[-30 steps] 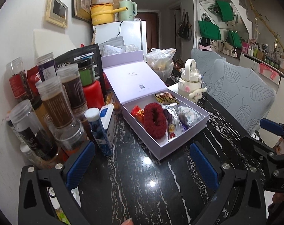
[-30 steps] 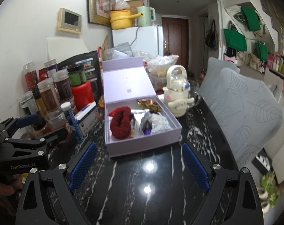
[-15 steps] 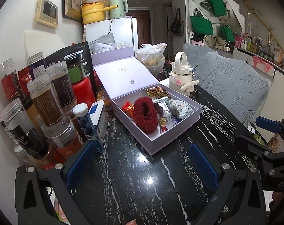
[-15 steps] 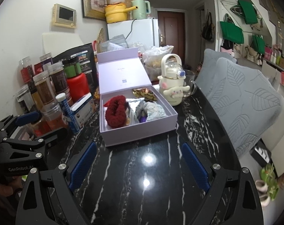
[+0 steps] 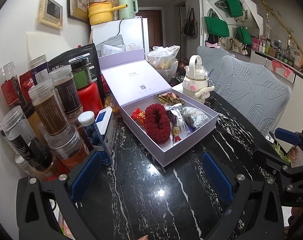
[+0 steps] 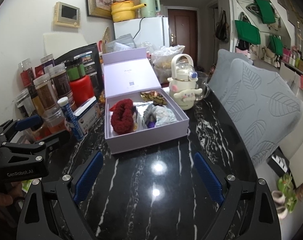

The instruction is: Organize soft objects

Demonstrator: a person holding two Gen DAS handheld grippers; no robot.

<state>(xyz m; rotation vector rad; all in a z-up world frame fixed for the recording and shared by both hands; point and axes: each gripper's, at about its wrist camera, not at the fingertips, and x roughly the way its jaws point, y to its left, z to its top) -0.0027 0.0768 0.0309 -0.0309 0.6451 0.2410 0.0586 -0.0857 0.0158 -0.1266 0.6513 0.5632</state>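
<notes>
An open lilac box (image 5: 183,150) (image 6: 147,138) stands on the black marble table, its lid (image 5: 133,78) leaning back. Inside lie a fluffy red scrunchie (image 5: 157,123) (image 6: 122,116), a light patterned scrunchie (image 5: 195,117) (image 6: 163,114), foil snack packets (image 5: 177,126) and a dark wrapped one (image 5: 169,98). My left gripper (image 5: 151,172) is open and empty, well in front of the box. My right gripper (image 6: 147,176) is open and empty, also in front of it. Each gripper shows at the edge of the other's view.
Jars and bottles (image 5: 49,108) crowd the left along the wall, with a blue tube (image 5: 95,136) and a blue-white carton (image 5: 106,126). A cream bottle with a plush (image 6: 182,88) and a glass mug (image 6: 201,88) stand behind the box. Grey cushioned chairs (image 6: 259,108) line the right edge.
Both grippers have drawn back from the box, which now looks smaller and farther. Both stayed open and empty. Nothing in the box has moved.
</notes>
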